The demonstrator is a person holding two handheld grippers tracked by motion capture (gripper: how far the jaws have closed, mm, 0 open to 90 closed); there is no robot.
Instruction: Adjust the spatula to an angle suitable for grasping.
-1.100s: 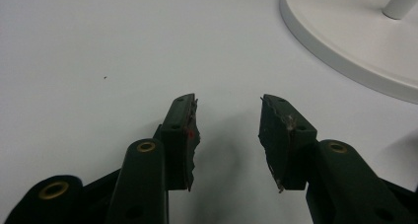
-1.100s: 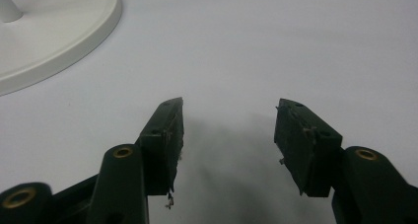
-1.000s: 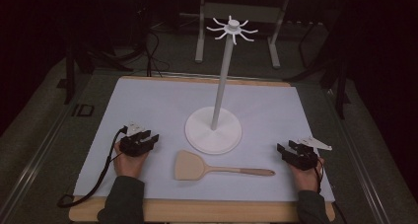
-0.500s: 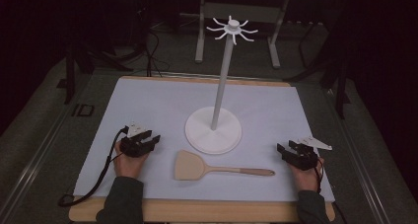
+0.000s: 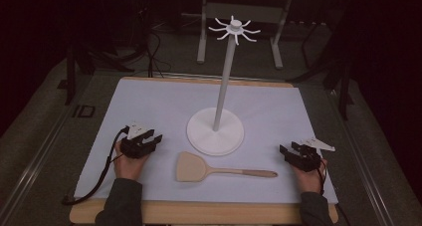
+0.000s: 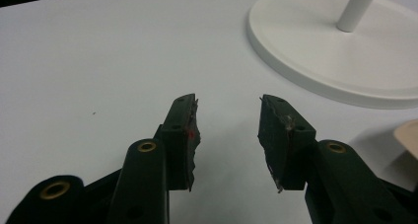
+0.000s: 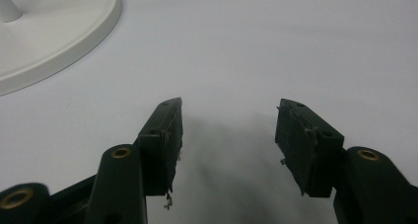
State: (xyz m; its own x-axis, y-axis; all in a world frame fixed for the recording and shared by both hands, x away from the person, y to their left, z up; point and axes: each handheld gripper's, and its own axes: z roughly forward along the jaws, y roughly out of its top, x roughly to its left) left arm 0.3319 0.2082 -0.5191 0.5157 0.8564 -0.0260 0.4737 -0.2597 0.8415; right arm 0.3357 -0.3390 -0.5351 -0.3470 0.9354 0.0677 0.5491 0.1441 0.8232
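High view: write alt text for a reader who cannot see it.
A wooden spatula lies flat on a white mat, its handle pointing right, between a person's two hand-held grippers. The left gripper and right gripper rest open and empty on the mat at either side. Just behind the spatula stands a white stand with a round base, tall pole and hooks on top.

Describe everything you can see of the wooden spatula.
The wooden spatula is pale, plain wood: a broad flat blade with rounded corners at the left, a thin straight handle running right, slightly darker at its tip. It lies flat on the white sheet, just in front of the stand's round base, between both hands. Nothing grips it.
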